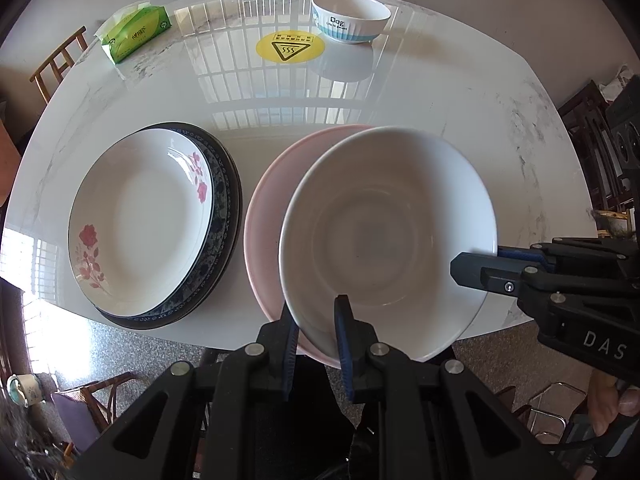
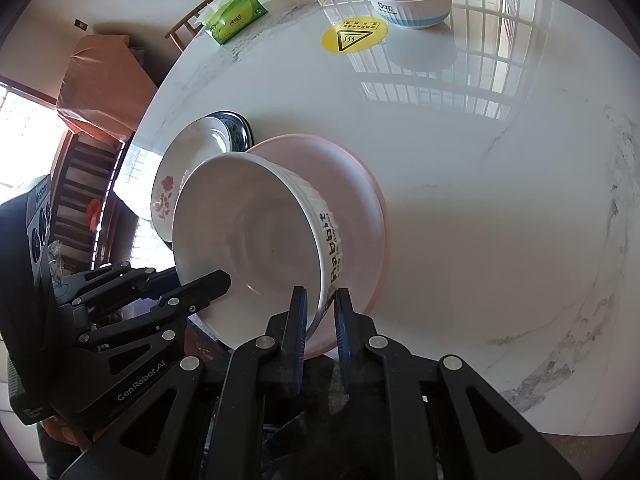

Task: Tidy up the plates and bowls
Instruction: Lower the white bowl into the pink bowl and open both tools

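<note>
A white "Rabbit" bowl point(image 1: 384, 232) sits tilted over a pink plate point(image 1: 266, 216) near the table's front edge. My left gripper point(image 1: 316, 320) is shut on the bowl's near rim. My right gripper point(image 2: 320, 308) is shut on the same bowl point(image 2: 256, 240) at its right rim, and it shows in the left wrist view point(image 1: 480, 264). The pink plate point(image 2: 352, 200) lies under the bowl. To the left, a floral white plate point(image 1: 140, 216) rests on a dark blue-patterned plate point(image 1: 224, 184). A white "Dog" bowl point(image 1: 350, 16) stands at the far side.
A green tissue pack point(image 1: 134, 32) lies at the far left of the marble table point(image 1: 440, 100). A yellow hot-surface sticker point(image 1: 290, 46) is beside the "Dog" bowl. Wooden chairs point(image 1: 60, 64) stand around the table.
</note>
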Tool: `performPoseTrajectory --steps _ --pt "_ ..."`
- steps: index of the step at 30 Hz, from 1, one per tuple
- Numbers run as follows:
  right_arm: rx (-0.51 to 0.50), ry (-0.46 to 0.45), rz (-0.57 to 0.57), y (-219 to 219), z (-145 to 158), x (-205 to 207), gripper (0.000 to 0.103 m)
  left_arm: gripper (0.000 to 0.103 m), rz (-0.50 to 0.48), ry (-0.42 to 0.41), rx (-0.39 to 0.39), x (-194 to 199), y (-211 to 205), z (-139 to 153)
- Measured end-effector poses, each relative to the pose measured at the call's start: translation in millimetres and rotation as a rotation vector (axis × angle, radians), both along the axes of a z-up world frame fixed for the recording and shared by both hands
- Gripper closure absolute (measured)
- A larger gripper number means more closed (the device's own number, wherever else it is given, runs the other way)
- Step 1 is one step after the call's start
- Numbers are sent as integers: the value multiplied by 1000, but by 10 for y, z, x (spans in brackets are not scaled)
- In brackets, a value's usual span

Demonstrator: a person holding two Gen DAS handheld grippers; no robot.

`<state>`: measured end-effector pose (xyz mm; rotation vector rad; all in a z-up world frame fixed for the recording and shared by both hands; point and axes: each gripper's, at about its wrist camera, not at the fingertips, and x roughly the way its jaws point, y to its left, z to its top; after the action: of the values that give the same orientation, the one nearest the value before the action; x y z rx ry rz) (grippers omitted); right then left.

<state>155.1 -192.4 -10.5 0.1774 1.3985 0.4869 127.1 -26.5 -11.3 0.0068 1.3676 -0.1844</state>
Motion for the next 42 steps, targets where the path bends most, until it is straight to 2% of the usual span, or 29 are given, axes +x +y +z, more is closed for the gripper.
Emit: performPoseTrajectory --steps 42 --pt "10 21 -17 -4 -127 12 89 82 -8 -21 38 -6 -78 -90"
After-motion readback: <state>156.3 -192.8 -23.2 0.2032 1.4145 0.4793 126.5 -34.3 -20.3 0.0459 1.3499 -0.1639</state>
